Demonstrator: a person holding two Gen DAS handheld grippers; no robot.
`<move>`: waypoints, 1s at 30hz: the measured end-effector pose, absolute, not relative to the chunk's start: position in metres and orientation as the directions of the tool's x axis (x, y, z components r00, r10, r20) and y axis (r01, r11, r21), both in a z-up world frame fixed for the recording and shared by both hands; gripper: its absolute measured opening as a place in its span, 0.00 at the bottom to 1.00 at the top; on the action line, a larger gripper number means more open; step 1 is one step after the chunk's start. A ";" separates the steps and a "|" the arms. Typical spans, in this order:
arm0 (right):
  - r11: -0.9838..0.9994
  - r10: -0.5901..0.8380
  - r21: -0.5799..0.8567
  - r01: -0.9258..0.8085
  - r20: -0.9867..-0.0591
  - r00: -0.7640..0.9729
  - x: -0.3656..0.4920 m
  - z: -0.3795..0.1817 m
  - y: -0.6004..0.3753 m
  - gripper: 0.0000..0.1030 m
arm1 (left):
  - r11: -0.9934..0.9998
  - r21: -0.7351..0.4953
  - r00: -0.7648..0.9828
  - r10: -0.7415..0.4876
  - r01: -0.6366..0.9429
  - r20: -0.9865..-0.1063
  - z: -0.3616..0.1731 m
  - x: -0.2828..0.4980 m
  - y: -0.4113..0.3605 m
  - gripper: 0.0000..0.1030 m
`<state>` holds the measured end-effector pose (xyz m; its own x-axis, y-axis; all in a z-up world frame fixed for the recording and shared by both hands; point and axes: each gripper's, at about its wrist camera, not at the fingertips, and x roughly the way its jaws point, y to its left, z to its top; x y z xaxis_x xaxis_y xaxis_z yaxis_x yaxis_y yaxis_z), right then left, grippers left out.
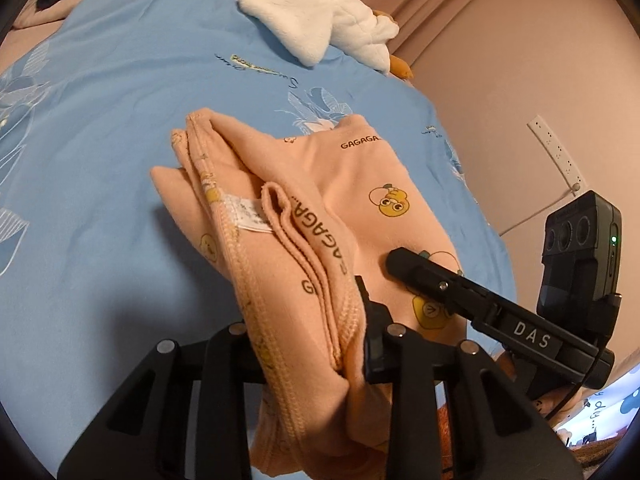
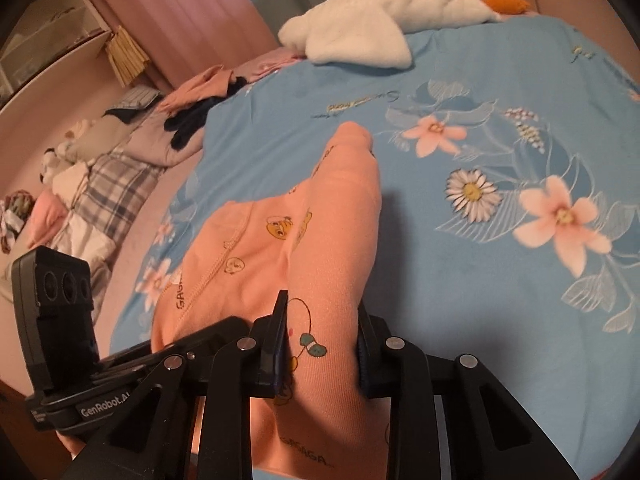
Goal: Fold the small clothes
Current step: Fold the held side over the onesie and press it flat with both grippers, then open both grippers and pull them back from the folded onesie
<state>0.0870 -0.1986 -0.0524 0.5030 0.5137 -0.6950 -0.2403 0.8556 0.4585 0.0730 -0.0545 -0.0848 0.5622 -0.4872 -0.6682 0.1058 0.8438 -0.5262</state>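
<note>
One garment [image 1: 320, 200] is in work: a peach knit piece printed with yellow cartoon figures and lettering. It is held above the bed [image 1: 120, 140], its far end draped toward the blue floral cover, and it is already doubled into several layers.

The left gripper [image 1: 352, 344] is closed on the stacked seamed edges at the near end of the garment. The right gripper [image 2: 320, 340] is clamped on a fold of the same garment, with cloth filling the gap between its jaws.

Handling, as judged from the drape: the fabric is light, soft and limp, with no stiffness of its own. Unsupported parts can be expected to sag, and loose layers to slide apart. A hold is best taken at stitched hems or on a doubled edge, where all layers are caught together. Nothing fragile is involved; slippage of an inner layer is the main risk.

Count of things in view:
- Garment in the grippers: one.
- Grippers: two.
- Plush goose [image 2: 380, 28], white with an orange beak, at the far edge of the bed: one.
- Clothes pile [image 2: 200, 96], pink and dark pieces beyond the cover: one heap, number of pieces not determinable.
</note>
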 end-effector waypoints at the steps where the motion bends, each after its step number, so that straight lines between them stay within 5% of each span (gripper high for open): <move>1: 0.864 0.500 0.446 -0.234 -0.703 0.506 0.089 -0.056 -0.201 0.28 | 0.848 -0.518 0.559 -0.483 0.109 -0.674 -0.087 0.077 -0.057 0.30; 7: 0.896 0.433 0.422 -0.139 -0.760 0.484 0.098 -0.075 -0.215 0.32 | 0.891 -0.443 0.496 -0.429 0.095 -0.755 -0.106 0.096 -0.074 0.38; 9: 0.898 0.423 0.425 -0.112 -0.766 0.484 0.097 -0.078 -0.222 0.34 | 0.900 -0.425 0.488 -0.414 0.095 -0.768 -0.106 0.098 -0.076 0.50; 11: 0.906 0.402 0.411 -0.097 -0.768 0.499 0.094 -0.074 -0.229 0.42 | 0.905 -0.416 0.480 -0.407 0.093 -0.777 -0.103 0.097 -0.076 0.67; 15: 0.931 0.337 0.354 -0.086 -0.747 0.574 0.080 -0.049 -0.239 0.76 | 0.930 -0.355 0.521 -0.352 0.098 -0.777 -0.086 0.083 -0.072 0.94; 17: 0.936 0.321 0.338 -0.095 -0.715 0.621 0.070 -0.033 -0.242 0.82 | 0.940 -0.325 0.569 -0.325 0.105 -0.755 -0.072 0.072 -0.070 0.99; 30: 0.958 0.277 0.247 -0.147 -0.650 0.708 0.037 0.009 -0.235 0.86 | 0.923 -0.363 0.649 -0.355 0.129 -0.673 -0.025 0.038 -0.061 0.99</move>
<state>0.0371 -0.2348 0.0086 0.7080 0.2765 -0.6499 -0.1472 0.9577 0.2472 0.0377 -0.0613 -0.0252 0.6495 -0.3548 -0.6725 0.1286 0.9230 -0.3628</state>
